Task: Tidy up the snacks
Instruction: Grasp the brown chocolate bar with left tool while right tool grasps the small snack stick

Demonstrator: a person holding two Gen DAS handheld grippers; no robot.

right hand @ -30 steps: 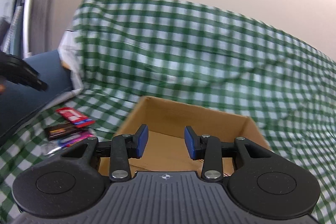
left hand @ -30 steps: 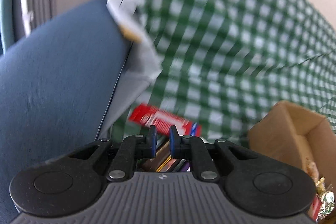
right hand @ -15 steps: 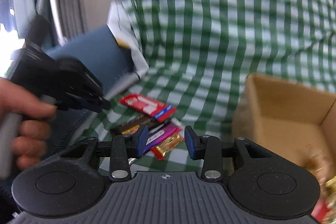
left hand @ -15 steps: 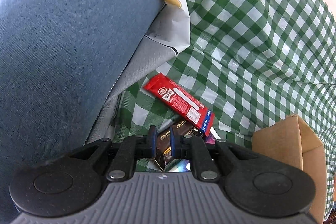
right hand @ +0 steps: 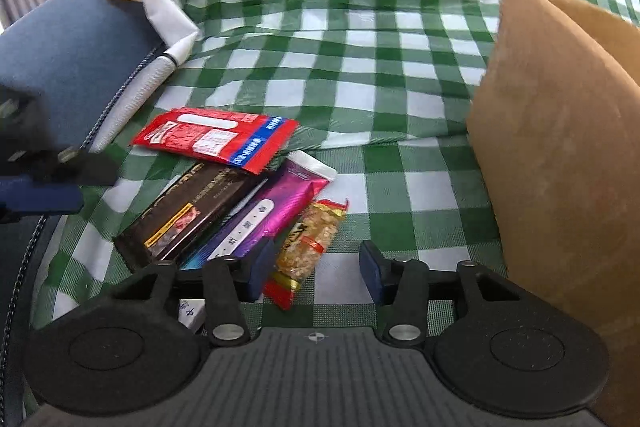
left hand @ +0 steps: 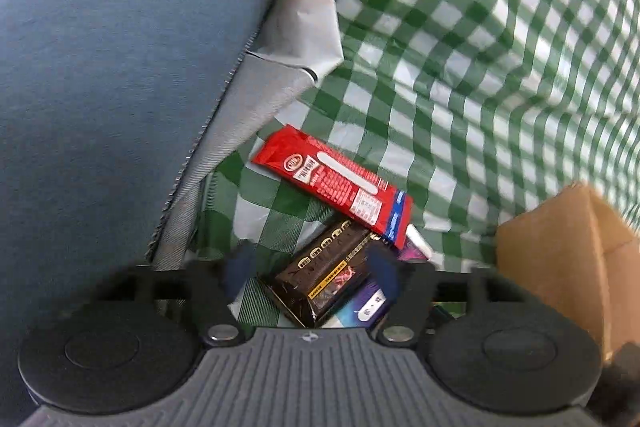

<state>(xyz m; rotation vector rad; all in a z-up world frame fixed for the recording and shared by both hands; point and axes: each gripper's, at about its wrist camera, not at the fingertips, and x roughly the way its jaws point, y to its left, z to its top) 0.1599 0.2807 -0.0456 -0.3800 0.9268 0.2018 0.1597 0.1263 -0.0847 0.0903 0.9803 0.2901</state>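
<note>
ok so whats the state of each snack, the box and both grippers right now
red packet: lying flat, one end over the dark bar
dark bar: flat, not gripped
purple packet: flat, beside the dark bar
nut bar: flat, not gripped
cardboard box: top open
left gripper: fingers just opened, astride the dark bar
right gripper: open, empty

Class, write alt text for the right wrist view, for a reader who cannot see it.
Four snack packets lie fanned on a green checked cloth: a red packet, a dark brown bar, a purple packet and a peanut bar. The open right claw hovers over the peanut bar, with a cardboard box to the right.
</note>
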